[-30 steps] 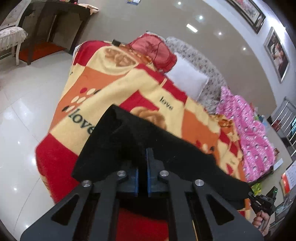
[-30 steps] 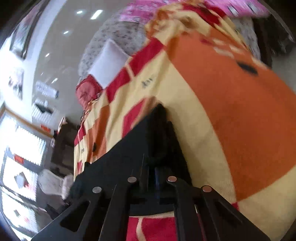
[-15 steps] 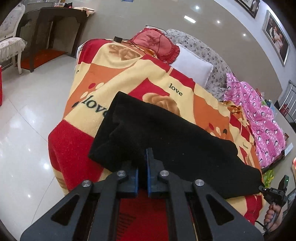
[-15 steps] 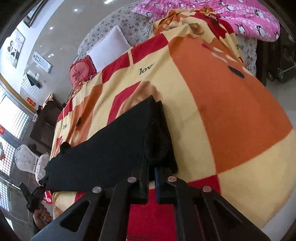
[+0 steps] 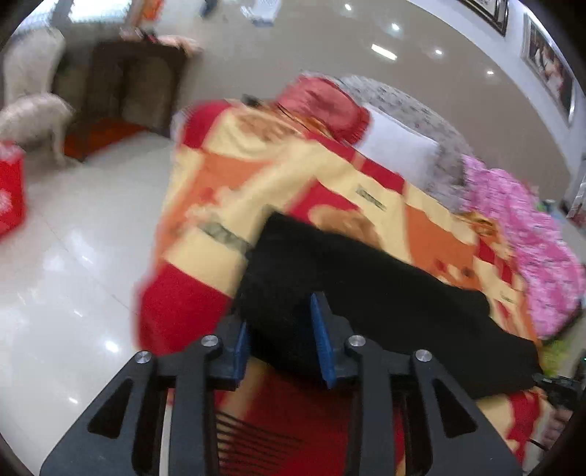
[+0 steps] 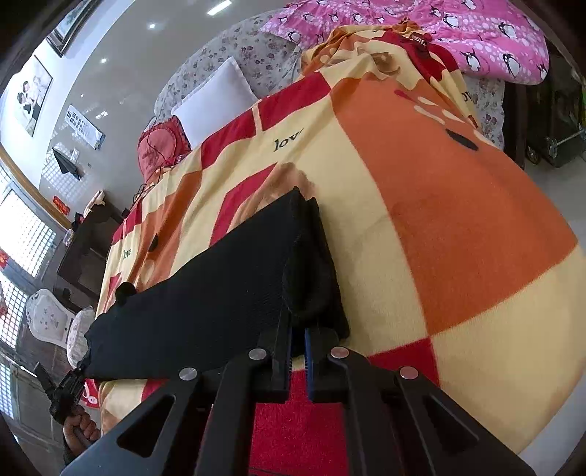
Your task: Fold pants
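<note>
The black pants (image 6: 219, 293) are lying folded lengthwise on the bed's blanket (image 6: 457, 238); cross-folds remain. The left hand-held gripper (image 5: 282, 340) is opening, pads clear of the cloth, while the right hand-held gripper (image 6: 298, 351) is pinching the near hem.

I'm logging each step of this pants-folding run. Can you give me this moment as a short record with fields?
surface: bed with a red, yellow and orange blanket
garment: black pants, folded into a long strip lying flat across the blanket
left gripper: jaws opening, the pants' edge between the pads
right gripper: shut on the pants' other end
nearby: white pillow, red cushion, pink quilt
image quality: left view blurred
</note>
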`<state>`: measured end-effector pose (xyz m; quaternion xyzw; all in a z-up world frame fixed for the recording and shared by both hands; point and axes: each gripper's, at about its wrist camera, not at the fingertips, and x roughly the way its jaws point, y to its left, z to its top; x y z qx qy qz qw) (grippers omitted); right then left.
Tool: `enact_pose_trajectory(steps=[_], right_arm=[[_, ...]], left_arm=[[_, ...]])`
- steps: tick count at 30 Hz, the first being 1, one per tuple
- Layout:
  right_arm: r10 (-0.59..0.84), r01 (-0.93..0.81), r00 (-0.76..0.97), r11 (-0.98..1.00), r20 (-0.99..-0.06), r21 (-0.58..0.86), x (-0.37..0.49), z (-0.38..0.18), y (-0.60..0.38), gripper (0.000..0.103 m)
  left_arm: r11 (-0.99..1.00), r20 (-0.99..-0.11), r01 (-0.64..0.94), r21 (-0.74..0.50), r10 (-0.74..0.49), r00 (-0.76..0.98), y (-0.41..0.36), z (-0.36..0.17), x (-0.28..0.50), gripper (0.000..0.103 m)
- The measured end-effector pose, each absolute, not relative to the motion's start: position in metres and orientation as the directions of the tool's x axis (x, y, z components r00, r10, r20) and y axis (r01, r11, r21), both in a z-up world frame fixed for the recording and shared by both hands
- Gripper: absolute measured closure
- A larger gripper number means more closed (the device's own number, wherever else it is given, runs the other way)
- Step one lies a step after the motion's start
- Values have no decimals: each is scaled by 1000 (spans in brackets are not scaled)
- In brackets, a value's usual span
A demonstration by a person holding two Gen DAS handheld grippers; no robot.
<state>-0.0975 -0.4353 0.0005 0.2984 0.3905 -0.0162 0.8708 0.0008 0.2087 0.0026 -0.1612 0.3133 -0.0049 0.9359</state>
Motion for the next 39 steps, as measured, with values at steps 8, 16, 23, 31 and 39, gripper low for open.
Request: enact_pose_trajectory(steps=[8, 16, 23, 31, 39], right_arm=[[-60, 279, 794, 920, -604, 276, -109, 68, -407, 86], [321, -284, 733, 946, -600, 158, -24, 99, -241, 91], [371, -448, 568, 888, -735, 103, 49, 59, -128, 98], [234, -298, 527, 951, -817, 80, 102, 25, -140, 103], [491, -454, 469, 847, -734, 276, 90, 44, -65, 97]], left_arm=[[994, -409, 46, -101, -84, 909, 159, 39, -11, 73], [994, -636, 57, -88, -100, 765, 142, -6, 62, 89], [980, -595, 35, -194, -146, 790, 155, -11, 58, 93], [973, -559, 25, -231, -154, 815, 163, -19, 60, 101], [972, -560, 14, -235, -147, 815, 162, -19, 59, 101]])
